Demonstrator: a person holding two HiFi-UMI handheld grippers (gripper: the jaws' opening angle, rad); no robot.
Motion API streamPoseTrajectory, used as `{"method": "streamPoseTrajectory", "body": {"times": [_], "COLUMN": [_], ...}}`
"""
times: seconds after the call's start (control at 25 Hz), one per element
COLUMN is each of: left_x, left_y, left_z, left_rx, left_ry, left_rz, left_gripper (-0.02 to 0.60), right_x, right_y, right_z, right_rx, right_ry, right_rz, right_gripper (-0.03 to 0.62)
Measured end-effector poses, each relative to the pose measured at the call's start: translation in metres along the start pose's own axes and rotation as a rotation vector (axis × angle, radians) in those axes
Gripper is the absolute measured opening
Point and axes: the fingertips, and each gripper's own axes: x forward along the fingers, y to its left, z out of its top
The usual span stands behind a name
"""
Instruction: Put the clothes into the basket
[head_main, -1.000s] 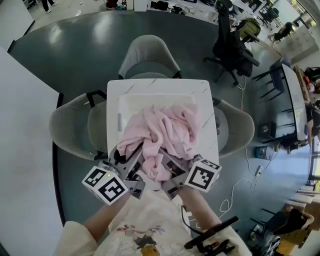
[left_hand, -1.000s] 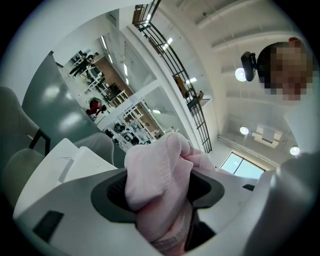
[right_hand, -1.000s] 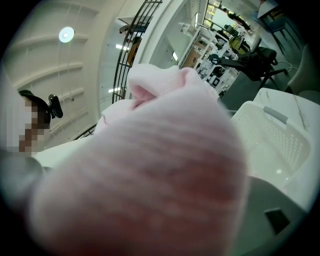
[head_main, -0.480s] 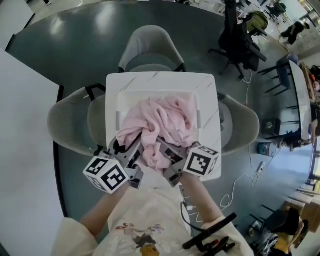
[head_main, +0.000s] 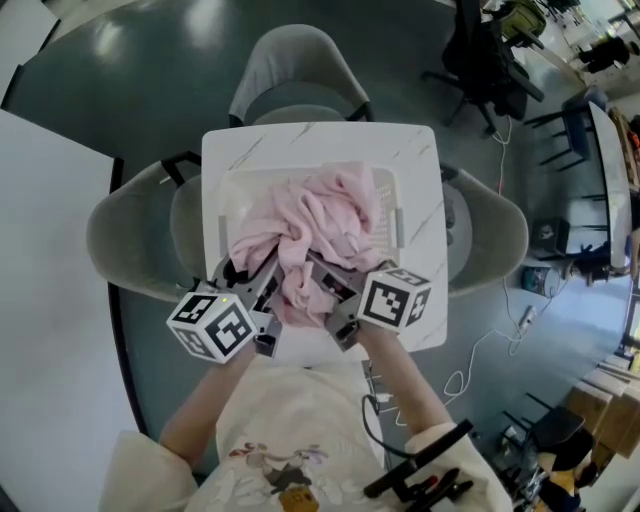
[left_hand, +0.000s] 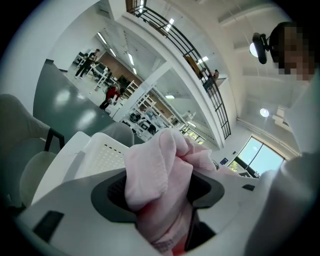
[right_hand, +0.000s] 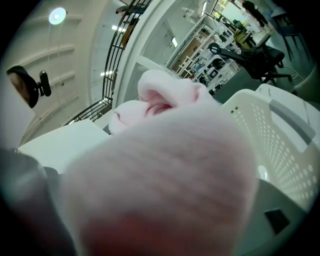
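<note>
Head view: left tool, right tool grip clothes over basket.

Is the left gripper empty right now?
No, a pink cloth is bunched between the jaws of the left gripper, which press on it from both sides.

A: What surrounds the white marbled table?
B: Three grey seats: the far chair, the left chair and the right chair. A black office chair stands well apart, on the dark floor.
</note>
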Motion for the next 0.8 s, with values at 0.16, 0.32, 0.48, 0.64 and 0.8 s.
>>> {"method": "streamPoseTrajectory", "body": {"times": [0.16,0.32,0.48,0.64,0.8], "left_x": [0.013,0.022,0.032,0.041,0.053], "left_y": [0.015,0.030,0.048,0.062,0.072], "left_z": [-0.012,-0.022,-0.028,-0.033,-0.039], "left_rx": [0.003,0.008,0.015,-0.013,0.021], "left_ry": [0.039,0.083,0.101,0.121,0.188], "left_rz": [0.024,0.049,0.103,0.132,0.147], "left_gripper": [0.288,0.288,0.288,0.288,0.288], "right_x": [0.007,0.016,0.029,0.039,0.044], "right_y": [-0.020,-0.037,-0.057,-0.069,-0.085], "right_z": [-0.003,-0.008,-0.013,-0.013,-0.016], "right_rx": [-0.036,-0.069,-0.048,-0.028,-0.009], "right_ry": [0.047,0.110,0.152,0.189,0.237], "right_rz": [-0.034,-0.059,-0.079,-0.103,-0.144], "right_gripper": [0.391,0.391,0.393,0.393,0.393]}}
